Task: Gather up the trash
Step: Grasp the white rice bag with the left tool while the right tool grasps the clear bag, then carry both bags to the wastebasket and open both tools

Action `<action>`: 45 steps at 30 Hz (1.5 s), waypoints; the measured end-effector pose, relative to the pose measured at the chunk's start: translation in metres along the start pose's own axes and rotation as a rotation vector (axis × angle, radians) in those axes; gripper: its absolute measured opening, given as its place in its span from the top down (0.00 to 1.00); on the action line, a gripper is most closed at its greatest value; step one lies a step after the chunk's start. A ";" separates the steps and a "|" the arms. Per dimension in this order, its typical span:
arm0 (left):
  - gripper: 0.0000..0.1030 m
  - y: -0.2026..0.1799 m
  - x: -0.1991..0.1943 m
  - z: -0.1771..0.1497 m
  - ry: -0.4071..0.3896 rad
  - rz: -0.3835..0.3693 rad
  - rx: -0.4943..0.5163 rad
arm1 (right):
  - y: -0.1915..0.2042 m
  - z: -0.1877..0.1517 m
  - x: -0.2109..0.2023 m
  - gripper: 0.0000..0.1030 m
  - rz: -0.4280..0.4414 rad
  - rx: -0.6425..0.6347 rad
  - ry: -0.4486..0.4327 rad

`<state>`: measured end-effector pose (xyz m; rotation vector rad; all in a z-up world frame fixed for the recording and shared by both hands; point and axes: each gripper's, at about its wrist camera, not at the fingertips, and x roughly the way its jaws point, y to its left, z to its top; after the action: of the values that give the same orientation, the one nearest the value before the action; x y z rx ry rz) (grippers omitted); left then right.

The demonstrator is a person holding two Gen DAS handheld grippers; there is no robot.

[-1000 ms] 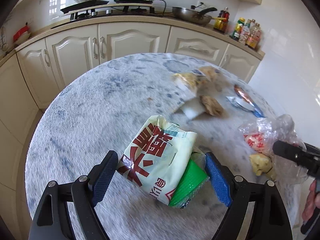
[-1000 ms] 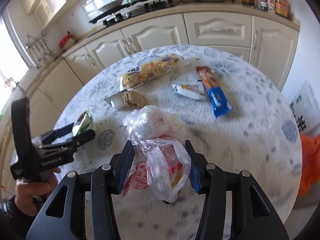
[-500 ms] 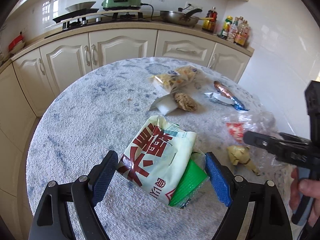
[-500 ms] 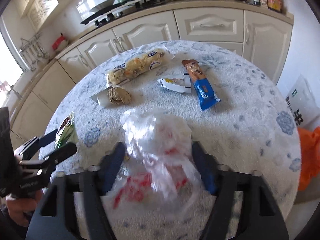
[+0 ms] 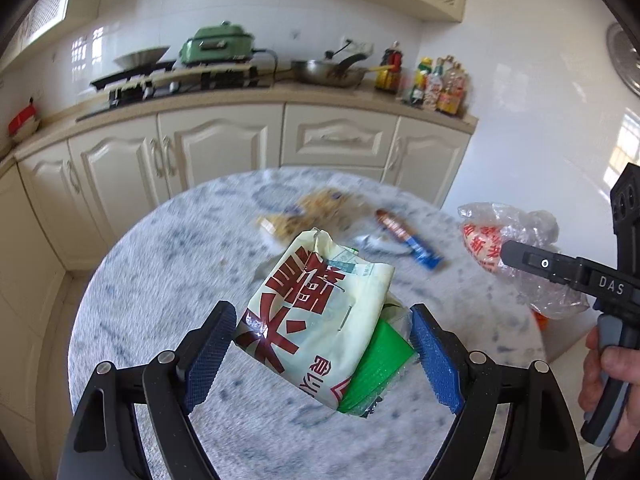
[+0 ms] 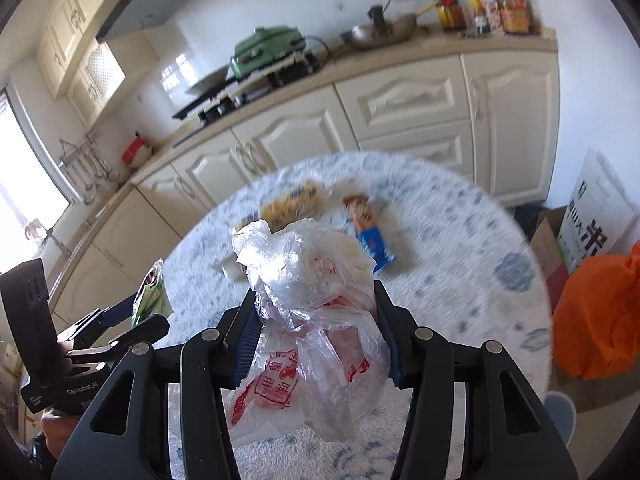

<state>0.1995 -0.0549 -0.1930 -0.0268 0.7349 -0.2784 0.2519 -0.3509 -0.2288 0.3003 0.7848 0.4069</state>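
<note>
My left gripper (image 5: 320,344) is shut on a cream packet with red characters (image 5: 316,312), with a green wrapper (image 5: 376,372) tucked beside it, held above the round marble table (image 5: 160,280). My right gripper (image 6: 316,332) is shut on a crumpled clear plastic bag with red print (image 6: 312,320), lifted off the table; the bag also shows at the right of the left wrist view (image 5: 516,248). A biscuit packet (image 6: 292,204), a brown and blue snack bar wrapper (image 6: 368,228) and a small silver wrapper (image 5: 372,242) lie on the far side of the table.
An orange bag (image 6: 596,320) hangs at the right past the table edge, with cardboard boxes (image 6: 580,232) on the floor behind it. Cream kitchen cabinets (image 5: 224,148) and a counter with a stove, pan and bottles run behind the table.
Both grippers have lifted upward with their loads. The plastic bag has come up off the table, and the table trash now sits farther below and away in both views.
</note>
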 end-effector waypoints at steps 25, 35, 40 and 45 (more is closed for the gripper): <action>0.20 -0.192 -0.064 0.038 -0.164 -0.359 0.304 | -0.116 -0.019 -0.221 0.50 -0.323 0.168 -0.346; 0.20 -0.271 -0.016 0.036 -0.035 -0.524 0.395 | -0.192 -0.084 -0.270 0.50 -0.497 0.357 -0.339; 0.20 -0.316 0.029 0.028 0.085 -0.573 0.453 | -0.228 -0.111 -0.263 0.50 -0.550 0.433 -0.282; 0.20 -0.366 0.077 0.013 0.199 -0.583 0.494 | -0.260 -0.134 -0.246 0.50 -0.559 0.504 -0.221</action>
<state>0.1744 -0.4282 -0.1892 0.2624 0.8284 -1.0256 0.0597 -0.6780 -0.2725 0.5647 0.7097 -0.3555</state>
